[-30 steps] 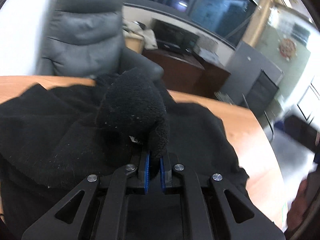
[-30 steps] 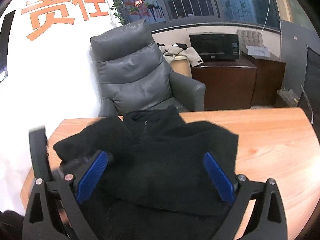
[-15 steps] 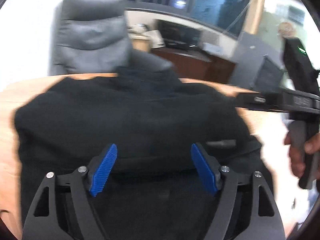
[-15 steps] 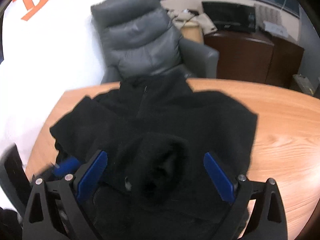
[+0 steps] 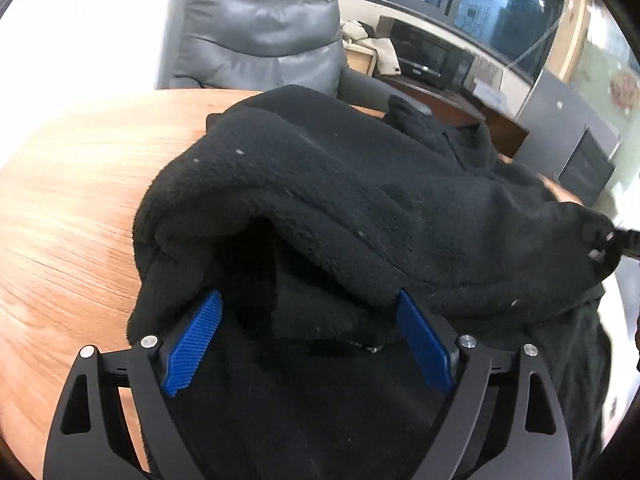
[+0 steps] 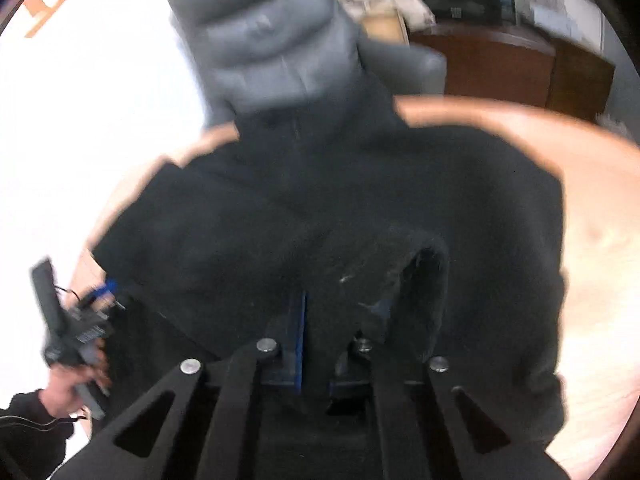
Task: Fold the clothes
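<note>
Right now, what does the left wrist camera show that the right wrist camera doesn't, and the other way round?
Left wrist only: the left gripper, whose jaws have just been opening, stands wide at a raised fold of the black fleece, the blue pads not pressing it.

Right wrist only: the right gripper, having just closed, pinches a cuff-like bunch of fleece; at the left edge, the person's hand holds the other tool.

Both: the same fleece spread on the wooden table, and the grey armchair behind.
</note>
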Action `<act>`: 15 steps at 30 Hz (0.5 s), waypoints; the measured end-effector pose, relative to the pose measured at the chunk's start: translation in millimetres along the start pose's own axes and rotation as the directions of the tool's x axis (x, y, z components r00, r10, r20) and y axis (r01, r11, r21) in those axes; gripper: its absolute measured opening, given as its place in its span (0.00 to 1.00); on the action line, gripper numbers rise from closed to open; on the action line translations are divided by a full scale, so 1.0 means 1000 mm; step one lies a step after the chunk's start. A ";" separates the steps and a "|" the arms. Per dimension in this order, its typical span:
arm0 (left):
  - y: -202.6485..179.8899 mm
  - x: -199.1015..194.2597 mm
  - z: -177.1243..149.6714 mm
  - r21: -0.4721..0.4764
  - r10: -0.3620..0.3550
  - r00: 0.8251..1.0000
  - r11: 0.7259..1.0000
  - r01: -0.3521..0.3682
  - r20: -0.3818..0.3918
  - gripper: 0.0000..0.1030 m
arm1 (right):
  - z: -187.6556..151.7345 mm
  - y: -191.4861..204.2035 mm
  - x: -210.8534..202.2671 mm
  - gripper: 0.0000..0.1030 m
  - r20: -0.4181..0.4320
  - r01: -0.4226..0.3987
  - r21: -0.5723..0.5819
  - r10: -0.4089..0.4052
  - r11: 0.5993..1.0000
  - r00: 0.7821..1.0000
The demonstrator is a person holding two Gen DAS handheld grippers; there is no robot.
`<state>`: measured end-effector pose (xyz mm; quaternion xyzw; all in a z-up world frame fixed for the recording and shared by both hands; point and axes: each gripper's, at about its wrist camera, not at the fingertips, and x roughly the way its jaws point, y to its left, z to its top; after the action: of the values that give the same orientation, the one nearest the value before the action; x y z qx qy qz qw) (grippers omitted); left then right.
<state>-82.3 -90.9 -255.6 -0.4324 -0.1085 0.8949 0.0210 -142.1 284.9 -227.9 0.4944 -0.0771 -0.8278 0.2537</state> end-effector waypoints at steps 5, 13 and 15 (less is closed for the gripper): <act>0.009 0.004 -0.002 0.015 -0.018 1.000 1.000 0.018 -0.011 0.82 | 0.020 -0.006 -0.048 0.07 0.117 0.070 -0.048 -0.064 0.996 0.991; 0.001 -0.001 -0.011 0.150 0.025 0.999 0.989 -0.018 -0.041 0.80 | -0.018 -0.065 0.017 0.07 -0.138 0.198 -0.100 -0.210 0.975 0.968; 0.003 -0.004 -0.014 0.170 0.030 0.998 0.985 -0.022 -0.047 0.80 | -0.021 -0.072 0.014 0.07 -0.127 0.199 -0.077 -0.208 0.977 0.970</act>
<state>-68.6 -91.6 -261.5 -0.4523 -0.0260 0.8901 0.0488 -153.9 342.1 -276.2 0.5458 0.0177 -0.8165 0.1876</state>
